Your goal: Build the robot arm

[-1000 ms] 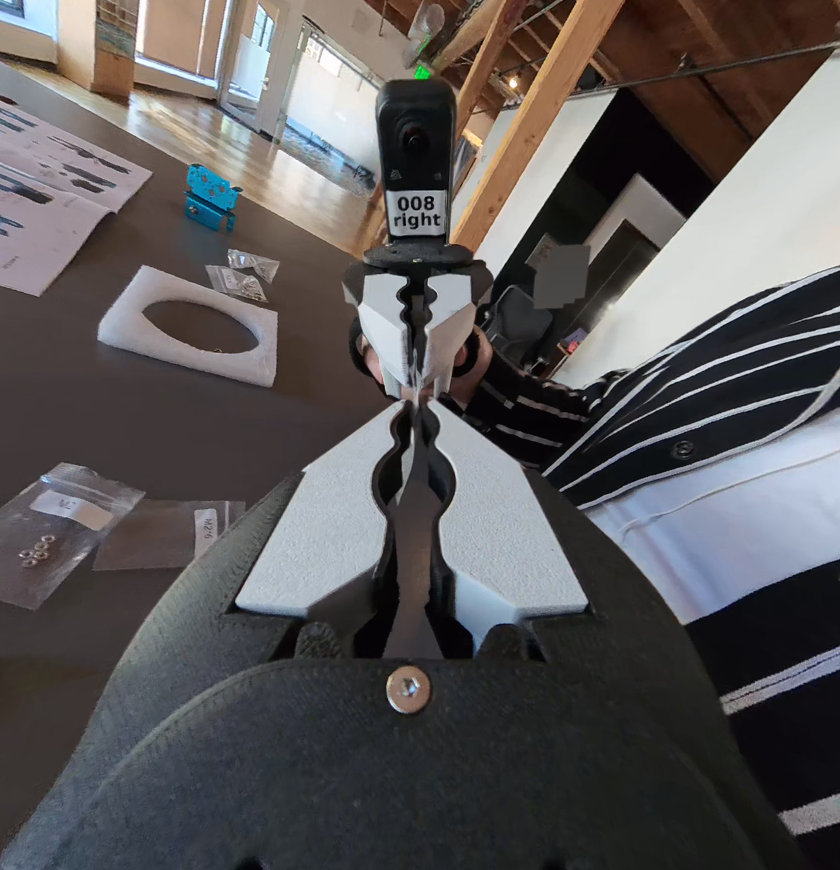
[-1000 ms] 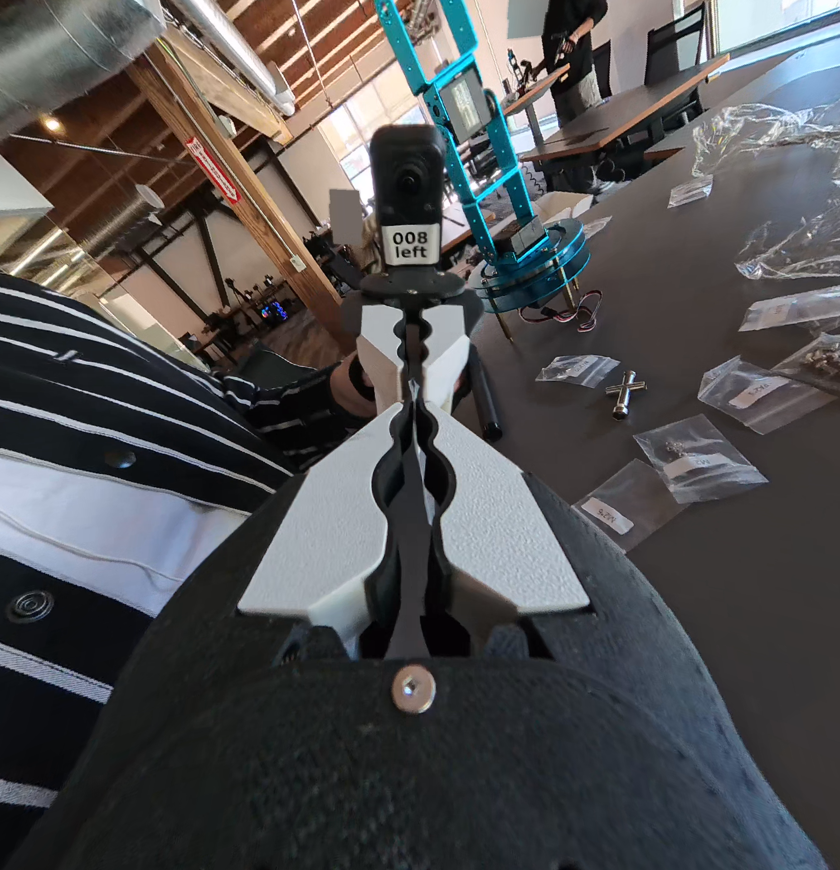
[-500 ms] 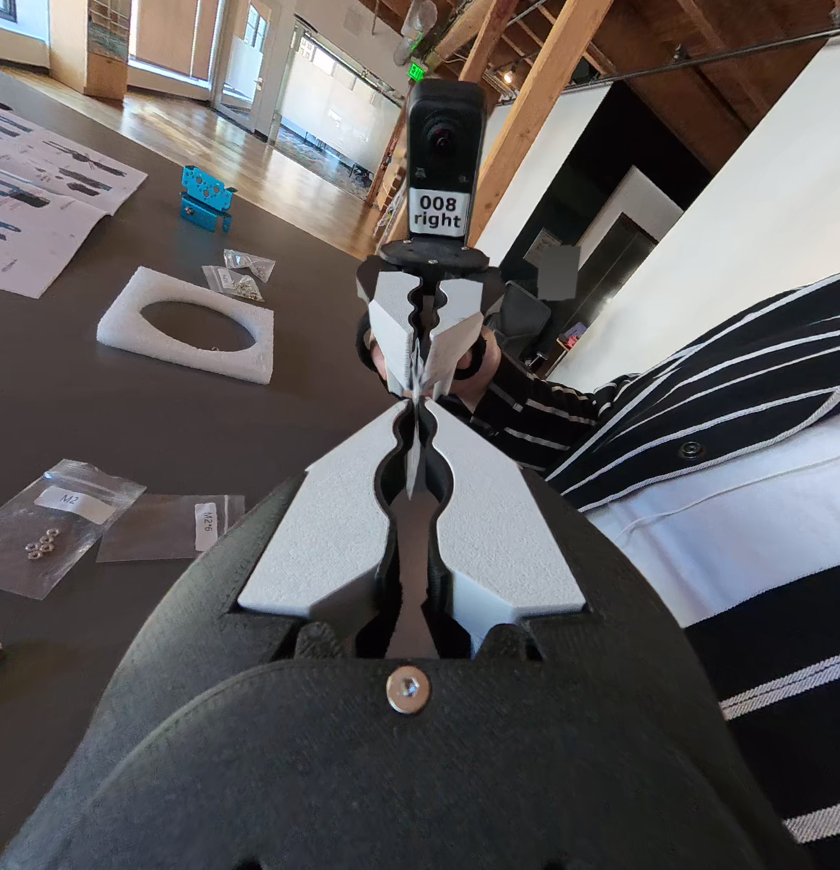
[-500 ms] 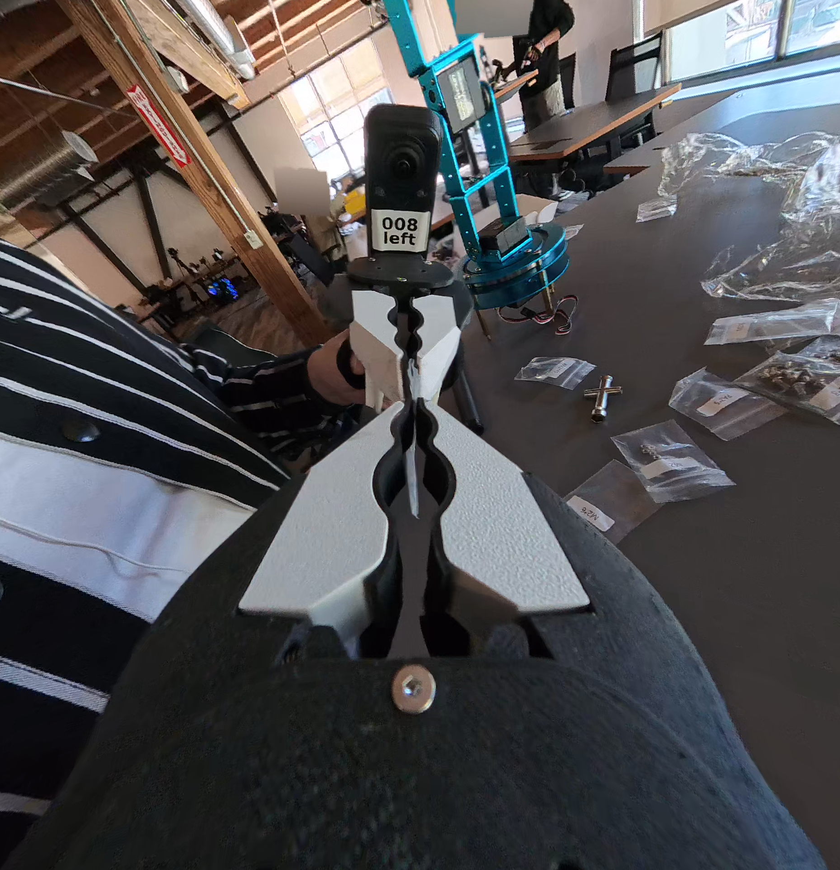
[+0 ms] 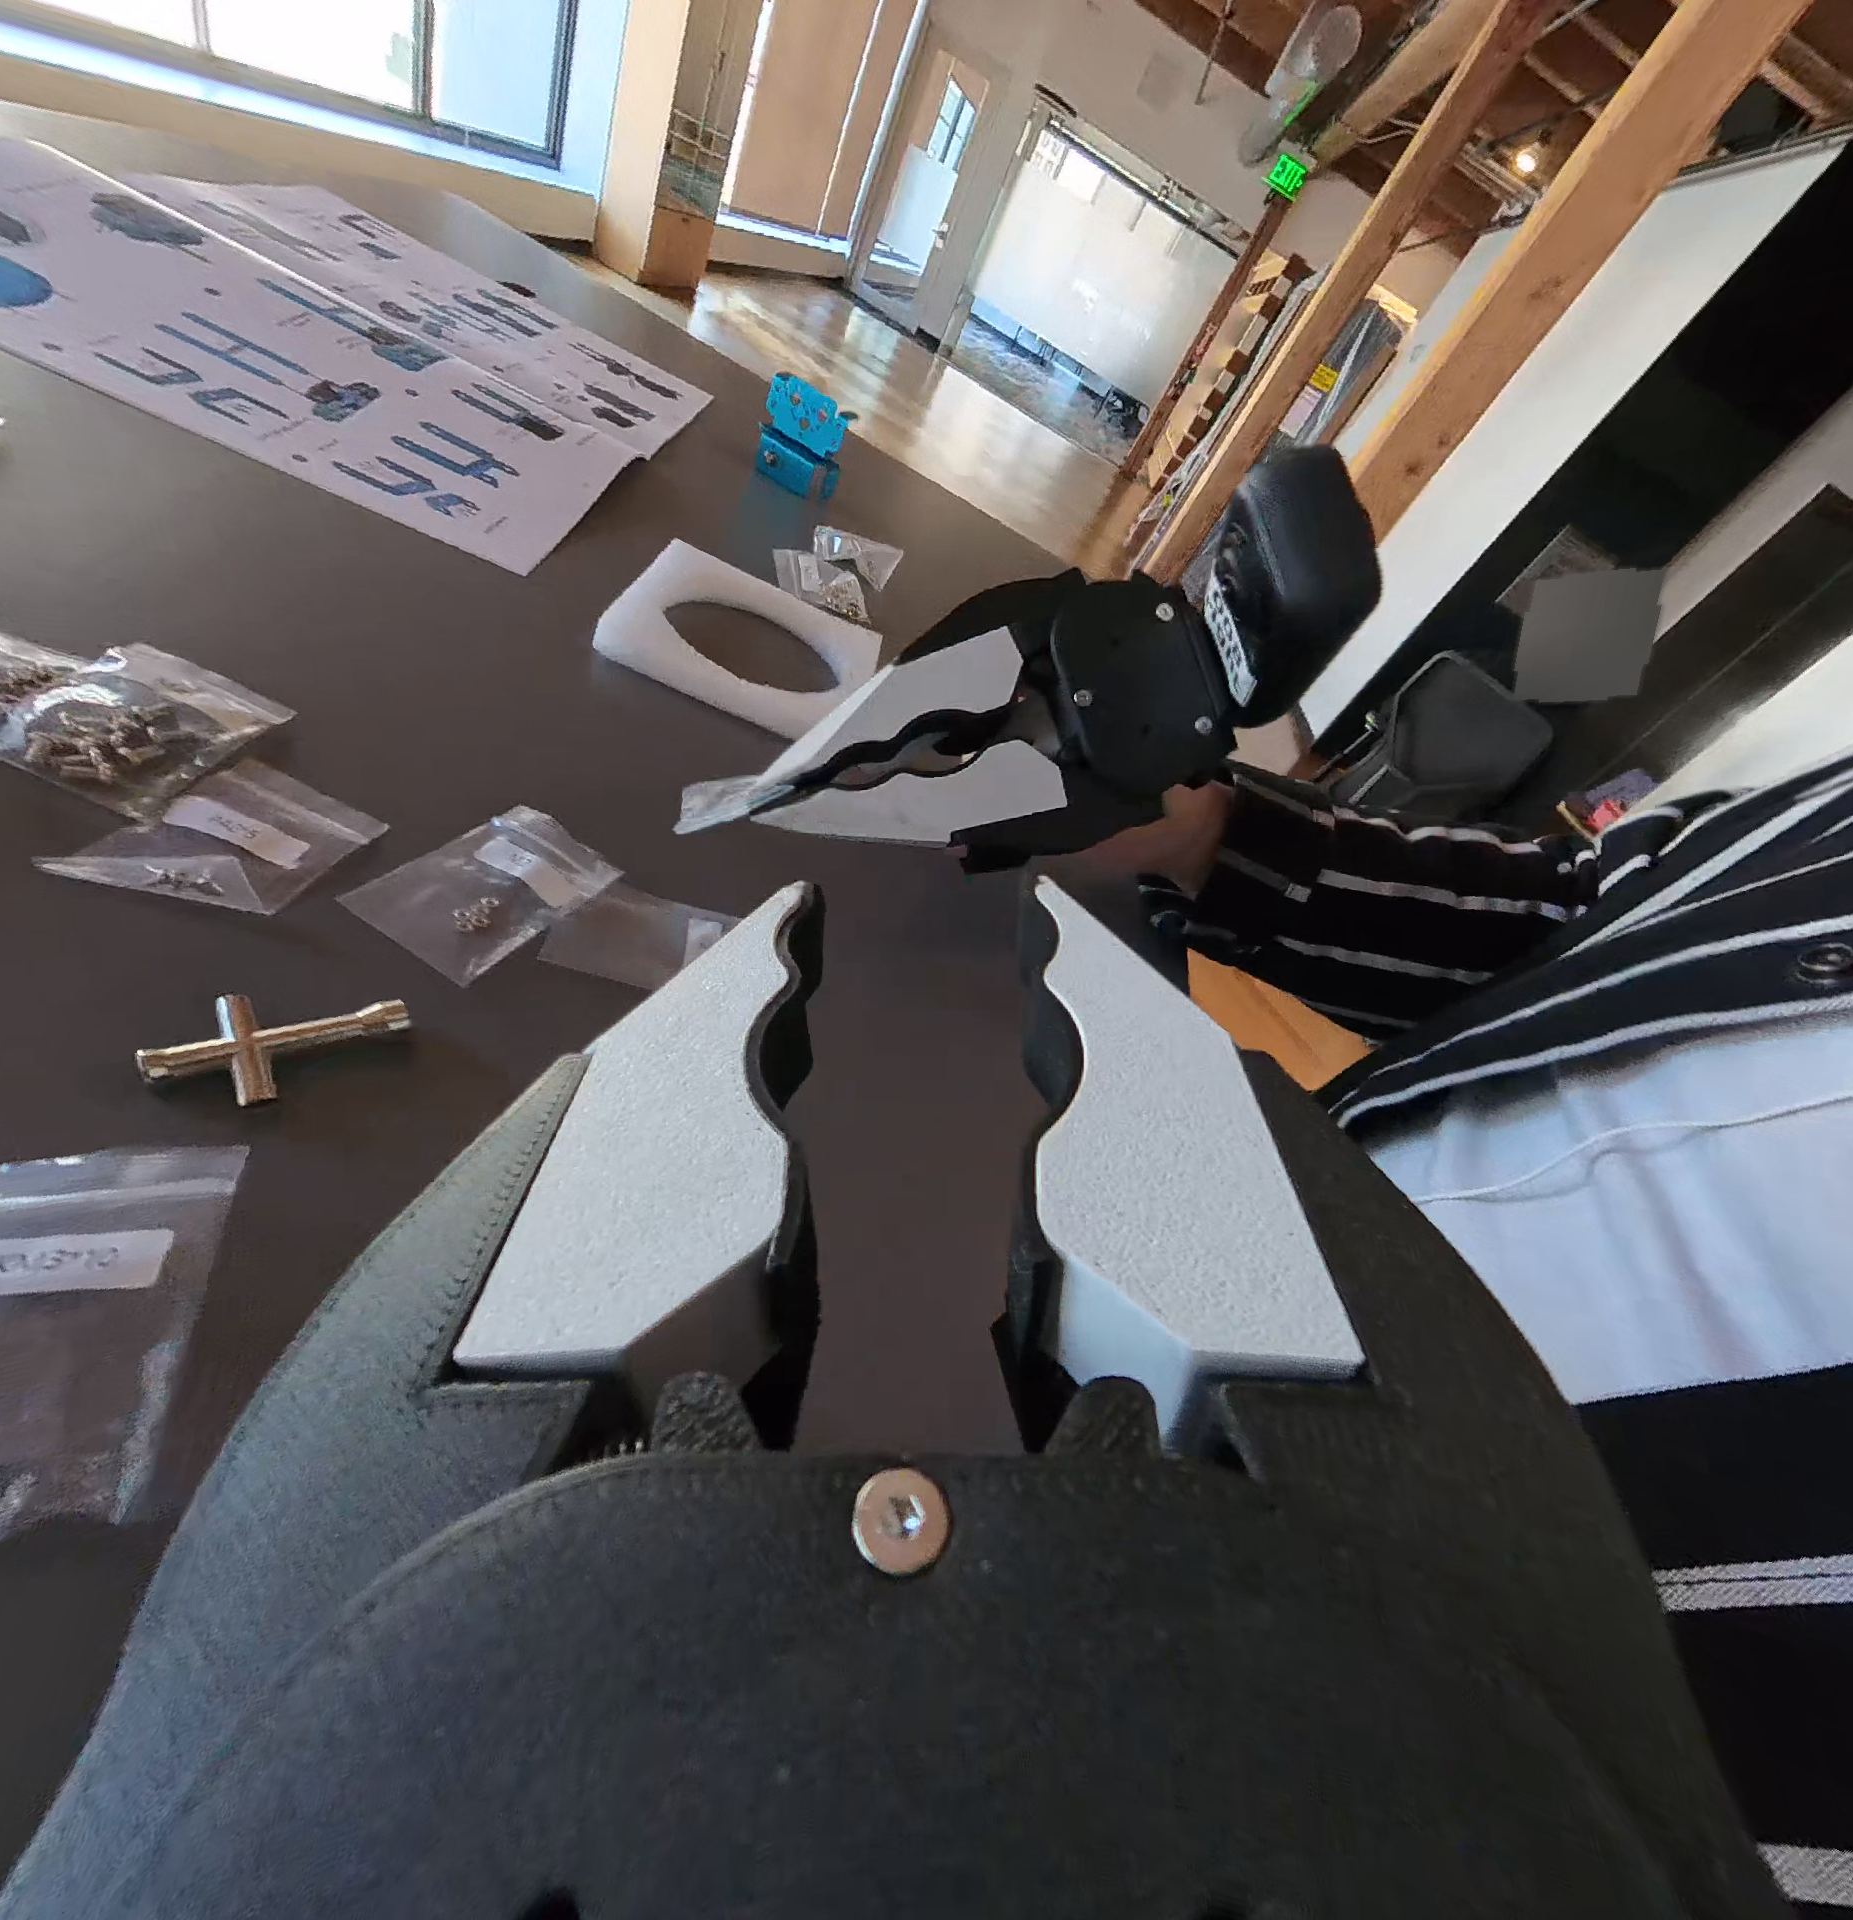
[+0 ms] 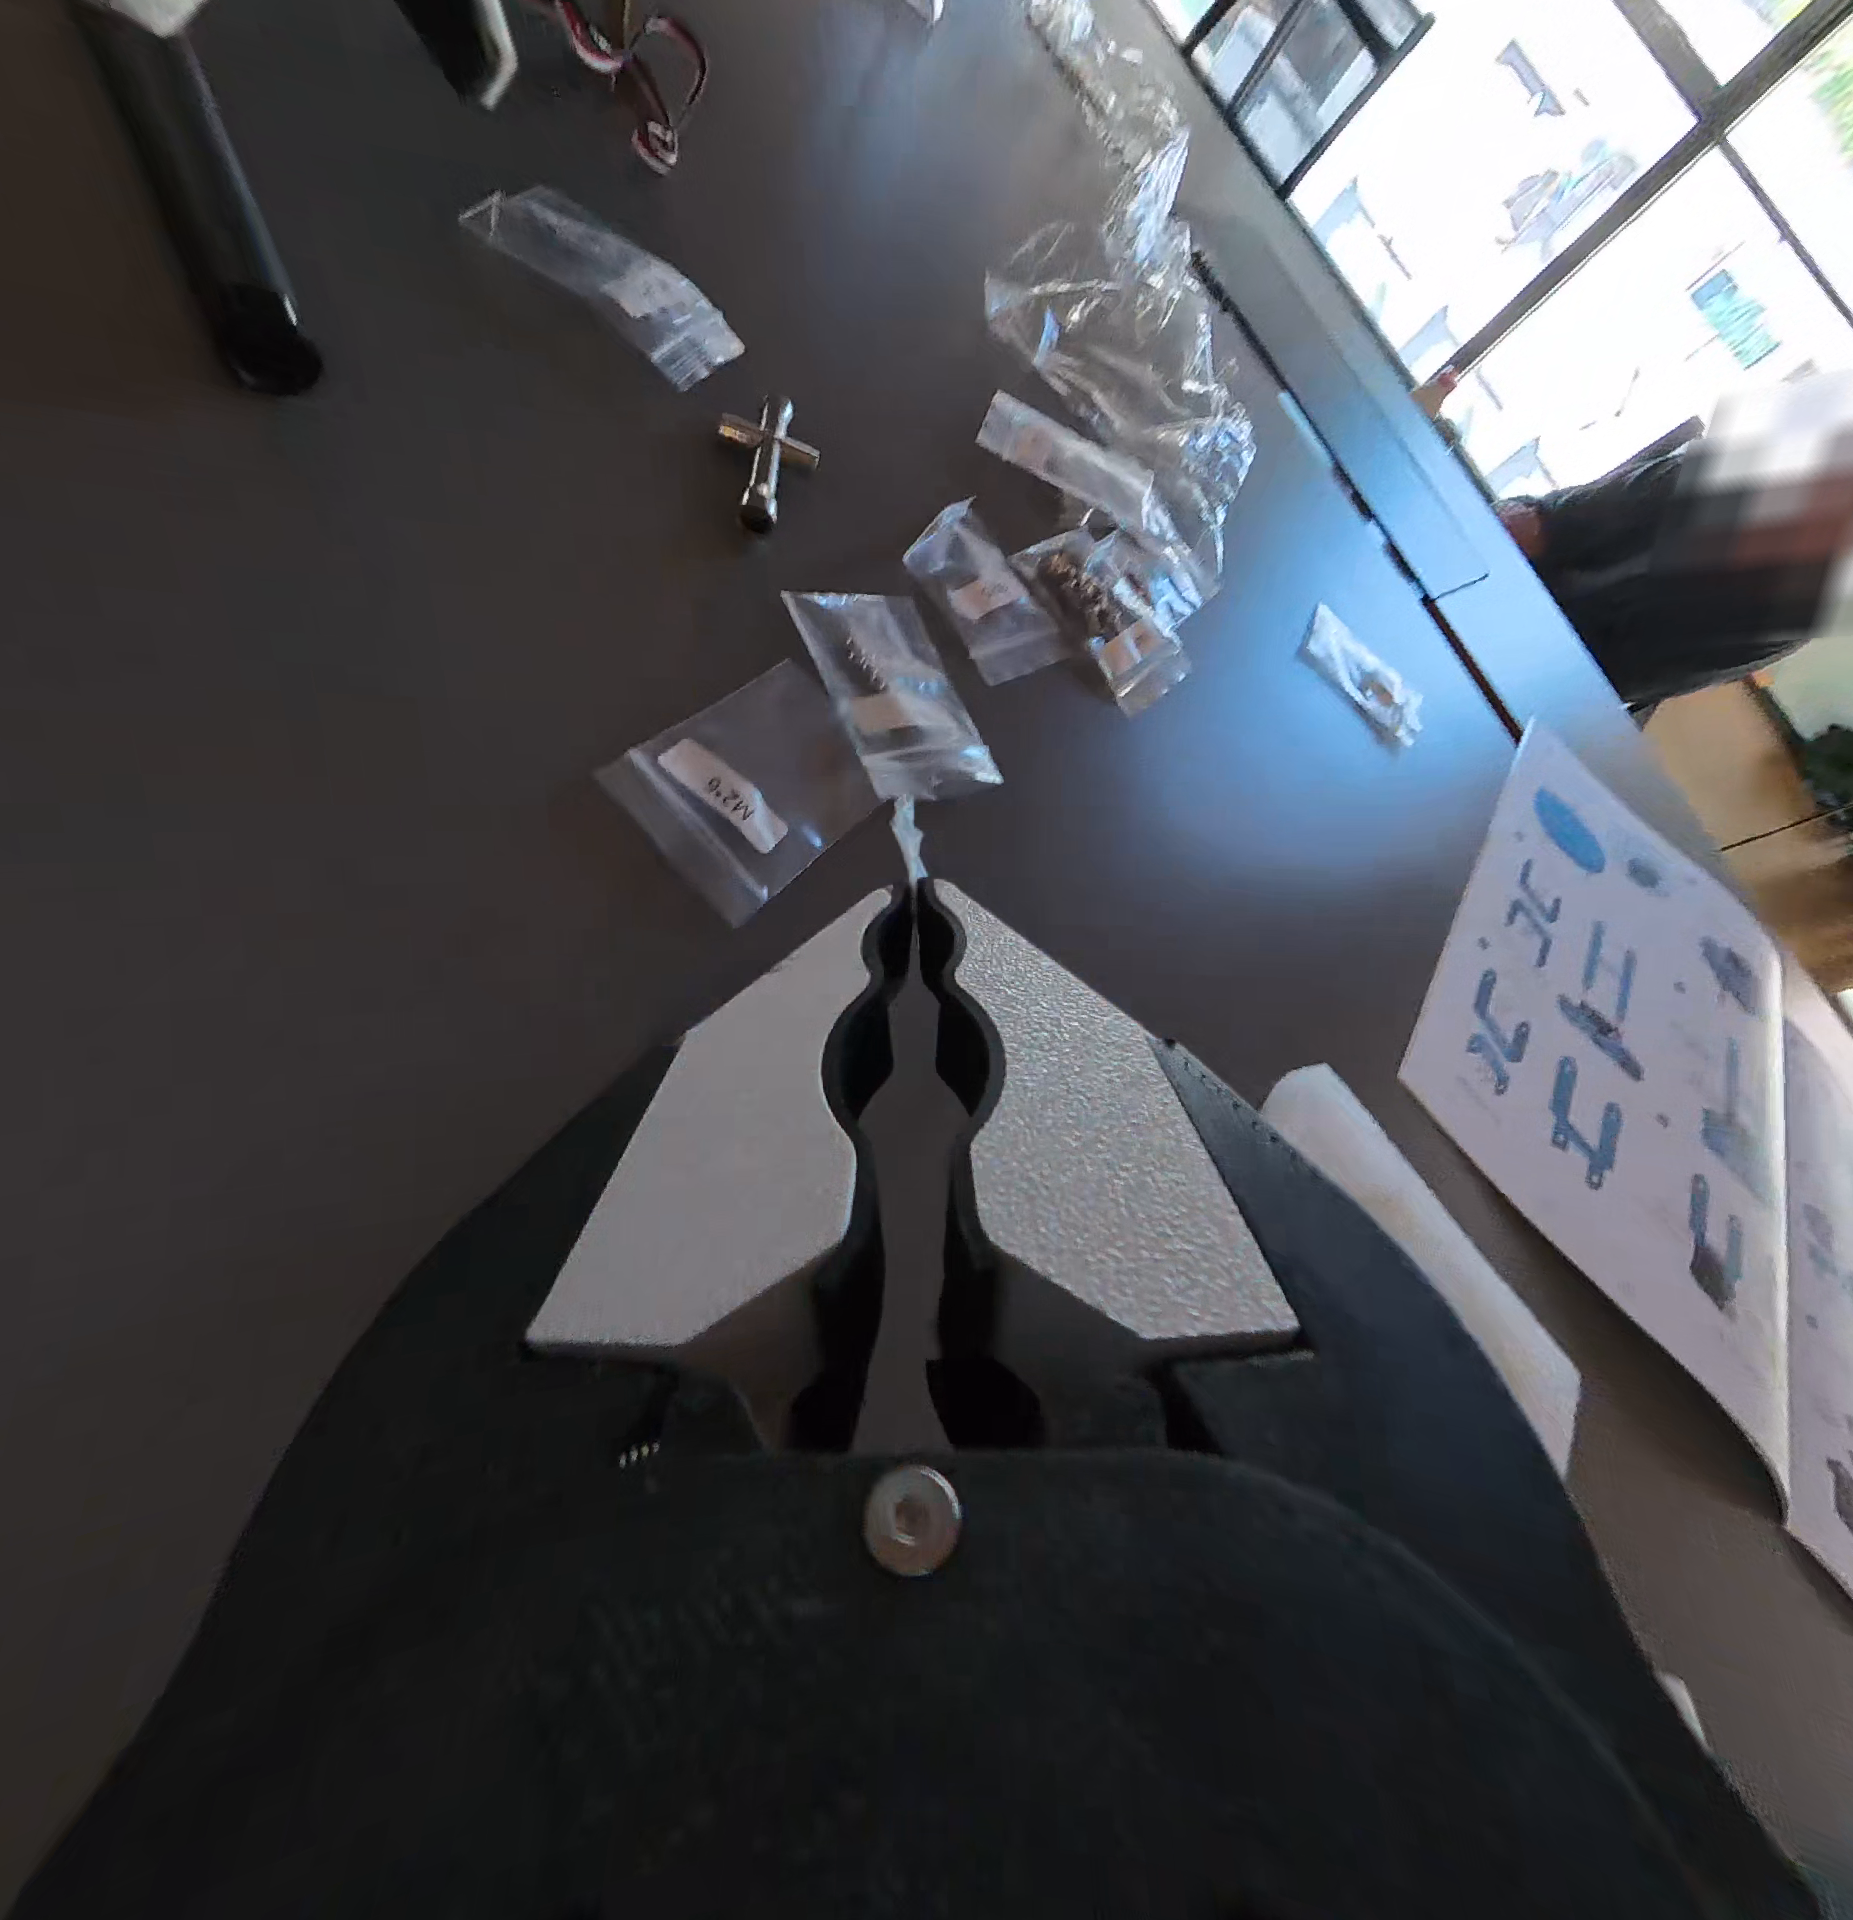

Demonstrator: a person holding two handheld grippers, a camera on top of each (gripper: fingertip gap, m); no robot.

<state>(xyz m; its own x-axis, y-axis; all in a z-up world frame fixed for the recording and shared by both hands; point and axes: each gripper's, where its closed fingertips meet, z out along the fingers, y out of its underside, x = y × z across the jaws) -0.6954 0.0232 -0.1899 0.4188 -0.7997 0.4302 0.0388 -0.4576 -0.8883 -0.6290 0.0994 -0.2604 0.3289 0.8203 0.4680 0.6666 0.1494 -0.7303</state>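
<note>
Here, right gripper (image 6: 916,891) pinching a clear plastic strip (image 6: 908,831) at mid-frame, left gripper (image 5: 922,904) gaping empty above the dark table (image 5: 402,707), cross wrench (image 5: 267,1044) lying lower left.

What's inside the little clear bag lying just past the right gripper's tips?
The clear bag shows a short row of tiny metal parts near its far end and a white label; what sort of parts they are is too blurred to tell.

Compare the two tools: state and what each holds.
The left tool has its jaws open and empty; the right tool is shut, pinching a thin strip of clear plastic. The left points level over the dark table; the right tilts down toward it. Both have white fingers in black housings.
</note>
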